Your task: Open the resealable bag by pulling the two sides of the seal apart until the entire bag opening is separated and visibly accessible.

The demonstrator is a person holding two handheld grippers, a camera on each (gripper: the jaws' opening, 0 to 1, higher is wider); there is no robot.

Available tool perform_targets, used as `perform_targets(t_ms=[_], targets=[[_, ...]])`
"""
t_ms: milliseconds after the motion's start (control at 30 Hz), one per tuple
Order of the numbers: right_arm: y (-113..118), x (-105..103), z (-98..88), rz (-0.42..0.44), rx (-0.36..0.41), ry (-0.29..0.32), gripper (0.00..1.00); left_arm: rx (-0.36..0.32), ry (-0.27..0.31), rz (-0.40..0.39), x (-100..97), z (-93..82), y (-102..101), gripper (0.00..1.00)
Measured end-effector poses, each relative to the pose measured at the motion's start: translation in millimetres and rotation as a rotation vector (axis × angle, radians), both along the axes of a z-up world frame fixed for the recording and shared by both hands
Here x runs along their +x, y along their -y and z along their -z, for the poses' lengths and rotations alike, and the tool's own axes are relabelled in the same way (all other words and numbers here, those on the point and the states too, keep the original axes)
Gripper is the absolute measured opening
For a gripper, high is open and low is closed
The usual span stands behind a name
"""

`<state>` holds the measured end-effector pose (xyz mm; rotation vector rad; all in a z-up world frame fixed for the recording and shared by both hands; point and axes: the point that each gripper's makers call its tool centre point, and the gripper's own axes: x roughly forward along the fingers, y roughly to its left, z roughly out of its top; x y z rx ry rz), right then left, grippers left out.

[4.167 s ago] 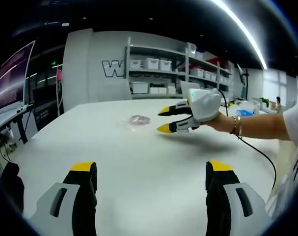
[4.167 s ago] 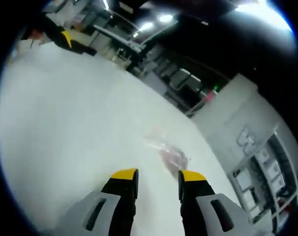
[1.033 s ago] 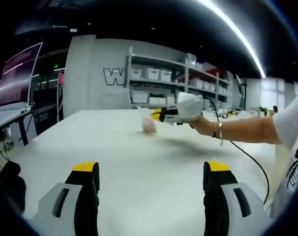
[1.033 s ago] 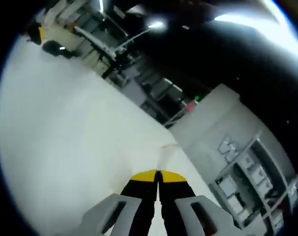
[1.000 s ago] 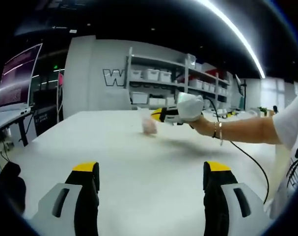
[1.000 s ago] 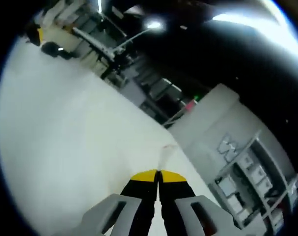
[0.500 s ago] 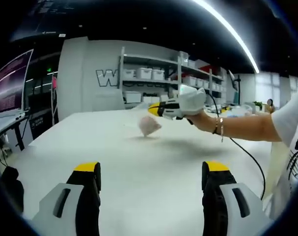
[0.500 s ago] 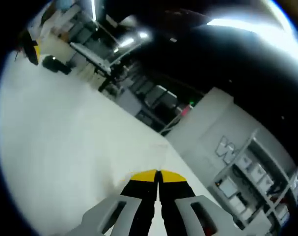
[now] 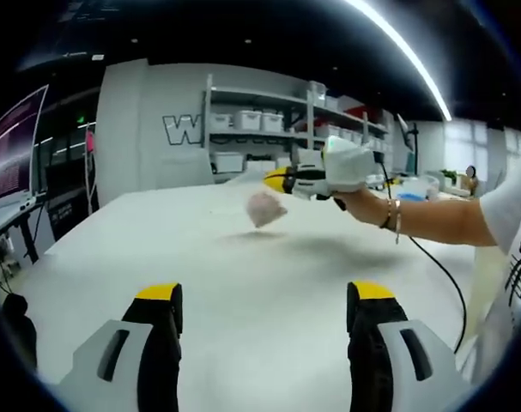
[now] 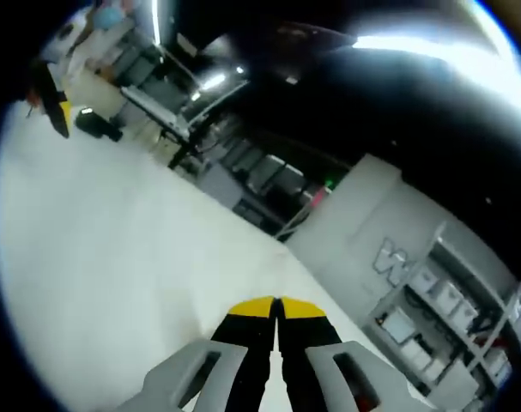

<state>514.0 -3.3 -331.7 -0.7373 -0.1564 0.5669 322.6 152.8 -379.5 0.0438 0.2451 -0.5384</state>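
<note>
A small clear resealable bag [image 9: 264,208] with something pinkish inside hangs in the air above the white table [image 9: 260,266]. My right gripper [image 9: 277,180], held by a hand with a bracelet [image 9: 363,202], is shut on the bag's top edge, and the bag dangles below its yellow tips. In the right gripper view its jaws [image 10: 275,306] are pressed together, and the bag itself is hidden behind them. My left gripper [image 9: 264,292] stands open low over the near part of the table, well short of the bag, with nothing between its fingers.
Shelves with white bins [image 9: 260,120] line the far wall behind the table. A large screen [image 9: 11,154] stands at the left. A black cable [image 9: 440,275] trails from the right gripper over the table's right side. The table [image 10: 88,240] stretches wide and bare.
The right gripper shut on the bag where it lay on the table and lifted it. Over the last second the bag rose further and now hangs free. The left gripper stays open.
</note>
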Motion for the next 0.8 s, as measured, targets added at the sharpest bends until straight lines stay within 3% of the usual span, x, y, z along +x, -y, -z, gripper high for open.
perform_targets(t_ms=[600,800], targets=[[-5,-57,-20.4,-0.064,0.043,0.052,0.0,-0.009,-0.002,0.027,-4.5,-1.7,10,0.73],[-1,-76,-17.4,-0.077,0.047,0.044,0.0,-0.008,0.007,0.036,-7.2,-6.6,12,0.72]])
